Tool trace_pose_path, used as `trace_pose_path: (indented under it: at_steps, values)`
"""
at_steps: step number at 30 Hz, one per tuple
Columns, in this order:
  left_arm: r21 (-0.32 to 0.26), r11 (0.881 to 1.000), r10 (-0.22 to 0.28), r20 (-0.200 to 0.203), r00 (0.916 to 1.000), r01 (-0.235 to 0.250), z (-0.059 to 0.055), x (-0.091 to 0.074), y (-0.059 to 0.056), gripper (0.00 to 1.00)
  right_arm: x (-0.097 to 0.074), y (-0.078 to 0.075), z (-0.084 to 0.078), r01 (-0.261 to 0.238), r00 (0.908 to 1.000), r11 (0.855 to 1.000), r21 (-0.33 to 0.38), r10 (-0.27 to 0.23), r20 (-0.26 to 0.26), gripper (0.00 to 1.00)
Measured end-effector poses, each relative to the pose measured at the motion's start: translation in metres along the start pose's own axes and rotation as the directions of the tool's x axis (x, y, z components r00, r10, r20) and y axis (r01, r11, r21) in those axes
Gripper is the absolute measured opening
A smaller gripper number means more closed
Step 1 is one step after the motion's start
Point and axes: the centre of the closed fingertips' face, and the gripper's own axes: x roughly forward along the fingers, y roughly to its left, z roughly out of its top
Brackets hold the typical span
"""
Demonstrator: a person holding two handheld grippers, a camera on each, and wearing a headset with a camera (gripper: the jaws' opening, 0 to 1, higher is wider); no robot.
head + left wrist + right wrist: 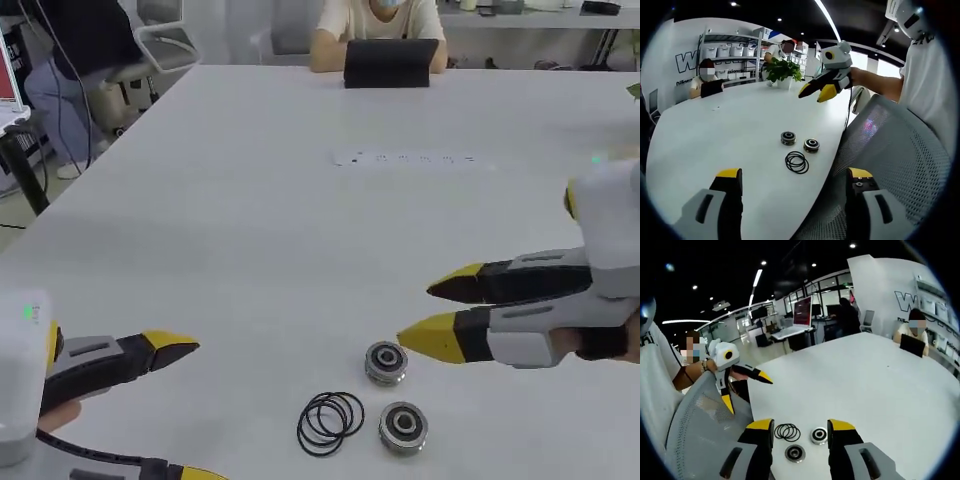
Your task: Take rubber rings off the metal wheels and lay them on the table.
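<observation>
Two metal wheels [386, 362] [403, 427] with dark rims lie flat near the front edge of the white table [300, 220]. A small pile of thin black rubber rings [329, 420] lies just left of them. My right gripper [415, 314] hovers open just above and right of the farther wheel, holding nothing. Lower left, my left gripper [185, 408] is open and apart from the rings. In the left gripper view the rings [796, 162] and wheels [788, 138] [811, 145] lie ahead of the spread jaws. In the right gripper view the rings [787, 432] and wheels [818, 435] [795, 453] sit between and below the jaws.
A person with a dark laptop [390, 62] sits at the table's far end. Office chairs [160, 45] stand at the back left. A grey mesh chair [880, 165] is beside the table edge near me. A potted plant [782, 72] stands on the table.
</observation>
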Motion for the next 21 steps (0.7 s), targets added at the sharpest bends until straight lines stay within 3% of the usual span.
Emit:
trace_pose_path:
  at_steps: [10,17,21]
  values:
    - [-0.001,1.000,0.001,0.015,0.9999,-0.001,0.003,0.001,-0.003,0.84,-0.031,-0.002,-0.015,0.010,0.9988,1.000,-0.006,-0.009,0.048,0.53]
    - [-0.001,1.000,0.009,0.017,0.9998,-0.009,0.003,-0.004,-0.002,0.84,-0.047,-0.005,-0.029,0.037,0.9954,0.999,0.010,-0.037,0.088,0.53]
    - [-0.008,1.000,0.021,0.022,0.9995,-0.021,0.002,-0.008,0.000,0.85,-0.054,-0.010,-0.043,0.076,0.9927,0.997,0.033,-0.078,0.092,0.57]
